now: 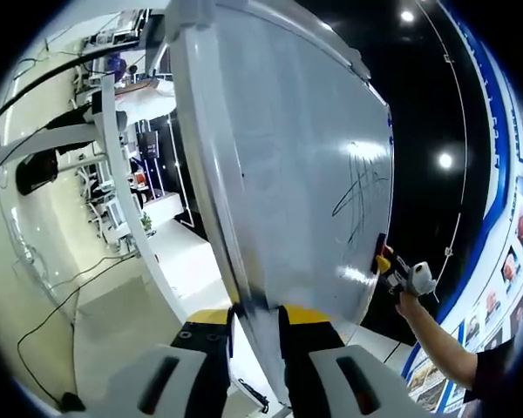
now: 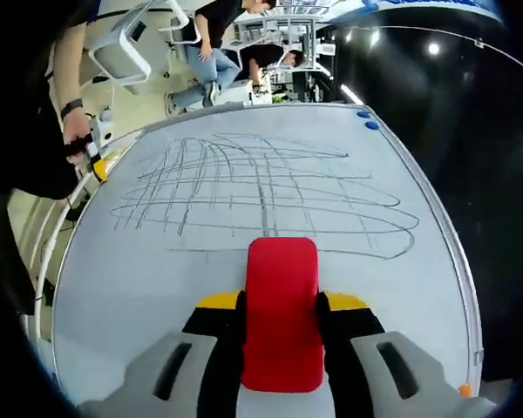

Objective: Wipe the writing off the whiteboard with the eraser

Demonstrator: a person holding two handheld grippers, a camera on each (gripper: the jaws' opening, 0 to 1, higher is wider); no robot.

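Whiteboard (image 2: 244, 261) scribbled | right gripper (image 2: 279, 326) jaws grasp red eraser (image 2: 281, 305) | left gripper (image 1: 254, 326) jaws clamp board edge

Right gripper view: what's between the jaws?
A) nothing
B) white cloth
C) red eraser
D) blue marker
C: the right gripper has its jaws closed on a red eraser, which points at the whiteboard just below the scribbled lines.
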